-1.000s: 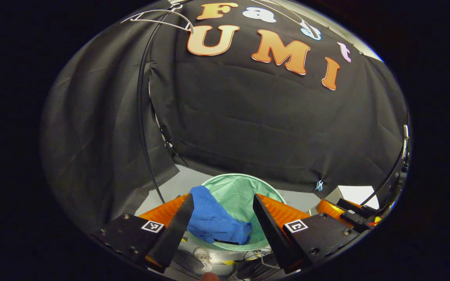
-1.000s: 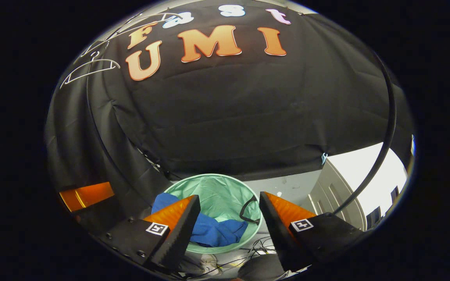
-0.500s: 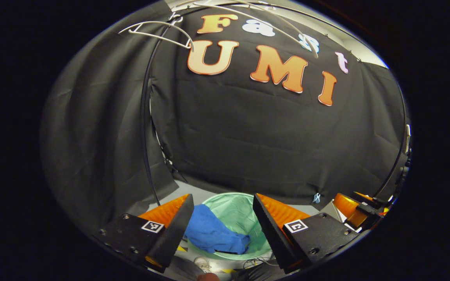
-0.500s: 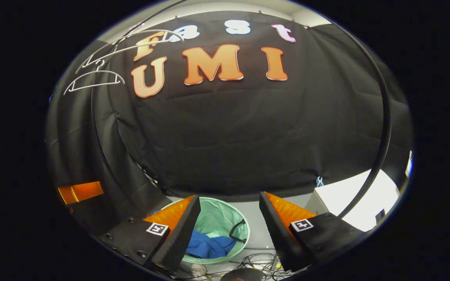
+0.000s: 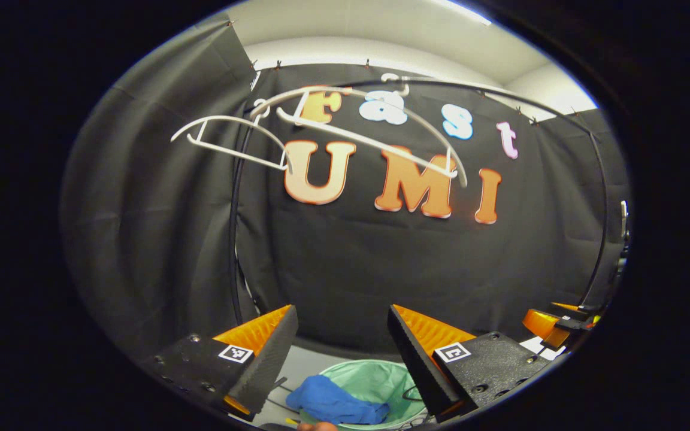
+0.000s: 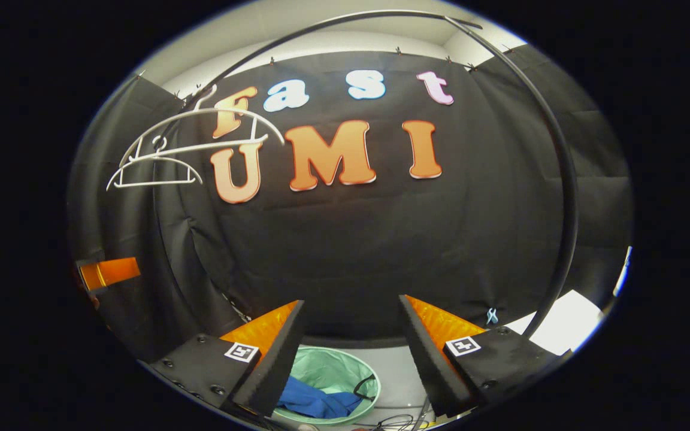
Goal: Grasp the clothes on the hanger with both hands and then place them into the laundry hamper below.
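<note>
Both claws, left [image 5: 340, 335] and right [image 6: 351, 332], are seen open and empty. The blue garment [image 5: 336, 404] is draped over the green hamper's rim [image 5: 381, 383]. It could be tipped out by its overhanging weight.

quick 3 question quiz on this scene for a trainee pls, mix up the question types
1. True or false: the blue garment lies in the green hamper.
2. The left gripper has its jaws: A) shut on the garment B) open and empty C) shut on a hanger.
3. What hangs on the rail, bare of clothes?

Key: 1 true. 2 B. 3 the white hangers.
</note>
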A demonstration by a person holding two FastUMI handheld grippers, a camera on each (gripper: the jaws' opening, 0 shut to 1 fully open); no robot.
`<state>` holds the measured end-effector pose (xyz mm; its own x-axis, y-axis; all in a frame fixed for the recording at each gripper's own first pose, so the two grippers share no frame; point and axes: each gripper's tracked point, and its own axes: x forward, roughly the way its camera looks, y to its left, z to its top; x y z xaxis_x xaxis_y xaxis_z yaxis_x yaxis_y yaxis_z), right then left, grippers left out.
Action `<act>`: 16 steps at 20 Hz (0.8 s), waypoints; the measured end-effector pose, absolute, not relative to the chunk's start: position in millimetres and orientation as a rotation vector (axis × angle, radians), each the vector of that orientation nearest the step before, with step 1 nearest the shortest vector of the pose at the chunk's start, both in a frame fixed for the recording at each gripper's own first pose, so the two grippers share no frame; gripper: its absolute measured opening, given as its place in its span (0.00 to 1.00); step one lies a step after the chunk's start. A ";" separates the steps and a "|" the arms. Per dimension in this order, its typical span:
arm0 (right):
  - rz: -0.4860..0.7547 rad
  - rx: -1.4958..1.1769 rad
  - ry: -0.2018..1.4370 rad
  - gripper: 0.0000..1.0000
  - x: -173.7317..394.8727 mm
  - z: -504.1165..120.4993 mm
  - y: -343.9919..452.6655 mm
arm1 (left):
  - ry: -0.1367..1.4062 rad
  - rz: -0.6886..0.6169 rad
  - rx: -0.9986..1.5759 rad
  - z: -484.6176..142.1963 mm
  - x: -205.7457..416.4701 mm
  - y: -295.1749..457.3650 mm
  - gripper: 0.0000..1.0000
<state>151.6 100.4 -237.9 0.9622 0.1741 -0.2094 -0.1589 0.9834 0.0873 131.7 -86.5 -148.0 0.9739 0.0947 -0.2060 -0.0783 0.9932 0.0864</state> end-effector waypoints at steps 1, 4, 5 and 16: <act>0.164 0.063 0.195 0.98 153.1 -220.1 91.2 | 0.174 0.085 0.079 -128.5 135.5 -86.3 0.94; 0.138 0.050 0.133 0.98 158.4 -174.0 61.7 | 0.085 0.110 0.102 -76.9 138.1 -75.3 0.92; 0.125 0.043 0.119 0.98 160.1 -161.0 52.1 | 0.063 0.115 0.113 -63.8 138.2 -74.4 0.92; 0.093 0.066 0.074 0.89 146.9 -124.3 5.8 | 0.056 0.118 0.134 -41.4 139.6 -63.9 0.92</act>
<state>146.9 5.8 -124.3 0.9930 0.0952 -0.0705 -0.0903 0.9935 0.0696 139.6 -63.9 -41.4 0.9915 0.1214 -0.0476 -0.1139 0.9840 0.1370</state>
